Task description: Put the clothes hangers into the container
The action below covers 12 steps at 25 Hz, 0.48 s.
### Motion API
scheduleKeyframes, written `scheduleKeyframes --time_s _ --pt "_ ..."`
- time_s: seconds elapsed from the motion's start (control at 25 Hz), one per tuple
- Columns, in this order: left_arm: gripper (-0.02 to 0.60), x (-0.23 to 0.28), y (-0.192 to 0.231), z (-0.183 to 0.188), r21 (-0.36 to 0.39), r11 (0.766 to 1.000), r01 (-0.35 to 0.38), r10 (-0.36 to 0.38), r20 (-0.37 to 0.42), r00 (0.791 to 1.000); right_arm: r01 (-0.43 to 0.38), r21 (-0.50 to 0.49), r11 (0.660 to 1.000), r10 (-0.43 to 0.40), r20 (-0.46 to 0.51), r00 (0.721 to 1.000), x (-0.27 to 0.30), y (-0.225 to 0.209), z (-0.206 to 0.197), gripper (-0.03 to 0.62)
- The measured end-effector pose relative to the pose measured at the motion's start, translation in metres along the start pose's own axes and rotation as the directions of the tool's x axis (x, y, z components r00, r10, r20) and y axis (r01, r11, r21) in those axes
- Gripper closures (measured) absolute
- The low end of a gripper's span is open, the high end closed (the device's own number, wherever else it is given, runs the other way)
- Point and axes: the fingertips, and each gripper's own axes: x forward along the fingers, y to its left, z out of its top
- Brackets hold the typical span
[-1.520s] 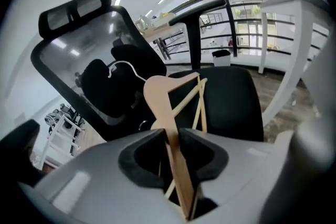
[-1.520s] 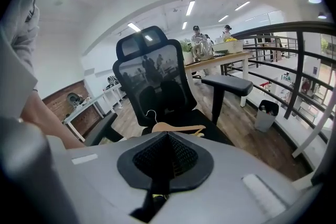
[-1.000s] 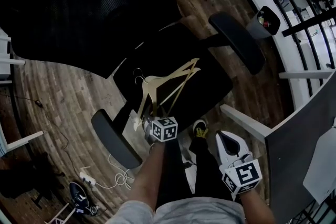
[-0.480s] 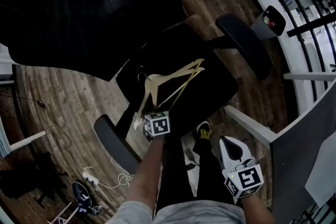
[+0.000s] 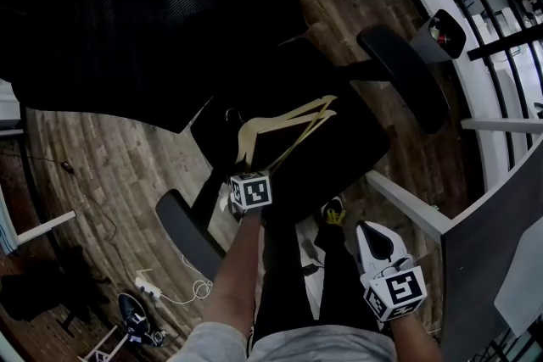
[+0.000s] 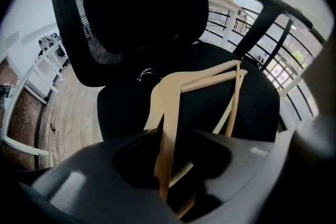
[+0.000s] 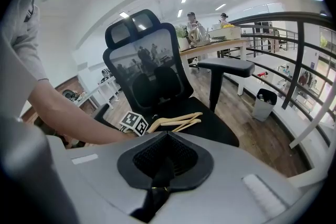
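Note:
Pale wooden hangers (image 5: 284, 121) lie stacked on the black seat (image 5: 344, 150) of an office chair. My left gripper (image 5: 235, 184) points steeply down at their near end. In the left gripper view one hanger arm (image 6: 169, 97) runs down between the jaws of my left gripper (image 6: 167, 192); the jaws have just been closing and now pinch it. My right gripper (image 5: 372, 228) hangs low at the right over the person's legs, away from the hangers. In the right gripper view the right gripper (image 7: 157, 186) is shut on nothing, and the hangers (image 7: 176, 122) lie beyond it. No container shows clearly.
The chair's tall mesh back (image 5: 127, 13) and two armrests (image 5: 403, 76) flank the seat. A small bin (image 5: 434, 31) stands by a dark railing at the upper right. White desk legs (image 5: 407, 203), a power strip with cable (image 5: 144, 288) and shoes lie on the wooden floor.
My left gripper has moved up the picture, onto the near end of the hangers. The right gripper has stayed where it was.

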Motion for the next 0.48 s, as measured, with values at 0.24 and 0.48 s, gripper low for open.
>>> scheduleKeyframes --time_s 0.24,0.48 --pt "0.468 0.001 -0.019 -0.005 0.004 0.997 0.071 -0.071 -0.021 0.997 -0.009 0.003 1.000 0.009 -0.007 1.000 0.008 0.006 0.000 0.595" --pt "0.458 0.031 -0.016 -0.003 -0.036 0.997 0.072 -0.076 -0.117 0.990 -0.008 -0.001 1.000 0.008 -0.019 1.000 0.010 0.006 -0.005 0.595"
